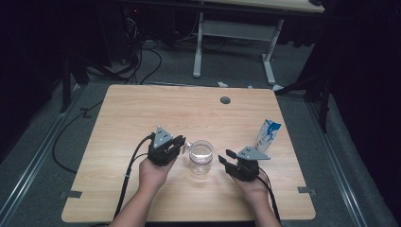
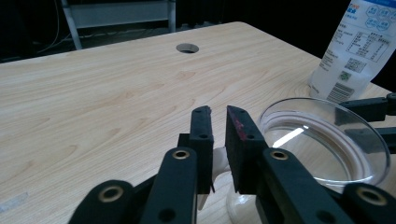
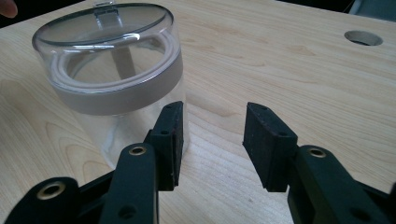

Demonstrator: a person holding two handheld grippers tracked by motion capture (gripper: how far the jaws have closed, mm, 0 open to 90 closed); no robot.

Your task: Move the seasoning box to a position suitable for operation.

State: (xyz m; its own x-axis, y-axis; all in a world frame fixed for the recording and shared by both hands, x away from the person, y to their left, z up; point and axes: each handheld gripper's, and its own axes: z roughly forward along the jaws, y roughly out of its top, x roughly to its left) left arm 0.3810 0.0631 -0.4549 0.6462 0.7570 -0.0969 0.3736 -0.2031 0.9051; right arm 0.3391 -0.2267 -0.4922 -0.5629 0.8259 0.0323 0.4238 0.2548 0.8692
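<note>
Roughly midway along the near half of the table [image 1: 142,109] stands a clear jar [image 1: 201,157] with its lid on, between the two grippers. From the high view, the left gripper [image 1: 180,142] sits just left of the jar, its tips at the rim, and the right gripper [image 1: 226,157] sits just right of it, a little apart. A blue and white pouch [image 1: 267,135] stands upright near the right edge, behind the right gripper.

Up close, the left gripper view adds what the high view cannot: the jaws stand nearly together with a narrow gap, and a small white tab [image 2: 217,163] lies low between them, beside the lid [image 2: 322,140]; whether the pads press on it I cannot tell. That view also shows the printing on the pouch.

Meanwhile the right gripper view shows its jaws well apart with bare wood between them, the jar just beyond the left jaw, and a pale band under the lid.
</note>
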